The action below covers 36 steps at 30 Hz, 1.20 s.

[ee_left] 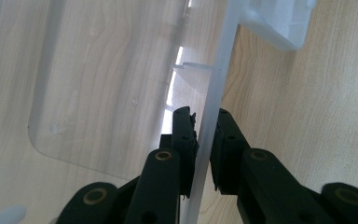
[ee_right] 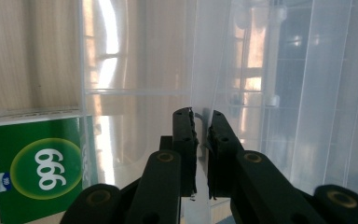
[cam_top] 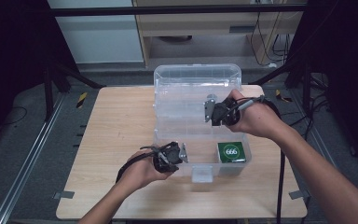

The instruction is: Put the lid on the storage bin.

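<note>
Clear bin (cam_top: 186,93) at frame centre holds a green box (cam_top: 231,152), lower right; both tools (cam_top: 182,153) (cam_top: 208,111) pinch its walls.

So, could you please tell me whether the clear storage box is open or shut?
Open: the clear storage box has its lid swung back behind it, and the green carton sits inside uncovered.
</note>
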Tool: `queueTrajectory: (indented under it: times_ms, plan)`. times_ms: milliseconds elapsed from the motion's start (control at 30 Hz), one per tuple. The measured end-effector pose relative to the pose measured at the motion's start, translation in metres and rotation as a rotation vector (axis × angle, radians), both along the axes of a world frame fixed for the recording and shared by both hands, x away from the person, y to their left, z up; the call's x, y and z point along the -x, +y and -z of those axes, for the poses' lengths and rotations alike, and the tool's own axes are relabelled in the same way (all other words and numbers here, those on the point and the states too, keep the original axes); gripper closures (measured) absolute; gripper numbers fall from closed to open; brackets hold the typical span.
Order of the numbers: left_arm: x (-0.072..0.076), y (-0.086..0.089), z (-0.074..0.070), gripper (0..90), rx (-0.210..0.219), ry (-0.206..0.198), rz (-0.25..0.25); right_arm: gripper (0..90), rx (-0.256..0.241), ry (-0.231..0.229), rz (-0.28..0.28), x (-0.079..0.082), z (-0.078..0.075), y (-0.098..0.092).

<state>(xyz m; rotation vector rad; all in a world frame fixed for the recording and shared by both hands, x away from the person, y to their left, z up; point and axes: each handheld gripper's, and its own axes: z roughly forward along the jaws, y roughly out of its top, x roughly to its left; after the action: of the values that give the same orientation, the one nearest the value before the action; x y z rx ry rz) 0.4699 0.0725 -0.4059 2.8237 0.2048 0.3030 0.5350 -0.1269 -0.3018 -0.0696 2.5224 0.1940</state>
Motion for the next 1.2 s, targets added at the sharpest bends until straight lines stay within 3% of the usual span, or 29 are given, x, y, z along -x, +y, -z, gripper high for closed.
queueTrajectory:
  times_ms: [233, 433, 667, 1200]
  plan:
    - [0.001, 0.0, 0.001, 80.6, 0.001, -0.006, 0.004, 83.8, -0.016, -0.01, 0.0, 0.011, 0.002, -0.002]
    - [0.002, -0.001, 0.001, 80.1, -0.005, -0.023, 0.006, 83.3, -0.013, -0.044, -0.011, 0.021, 0.005, -0.003]
    - [0.004, -0.002, 0.002, 79.6, 0.0, -0.035, -0.002, 82.9, -0.047, -0.052, -0.017, 0.029, 0.008, -0.007]
    - [0.006, -0.002, 0.003, 78.6, -0.005, -0.057, -0.002, 82.4, -0.099, -0.034, -0.021, 0.044, 0.014, -0.014]
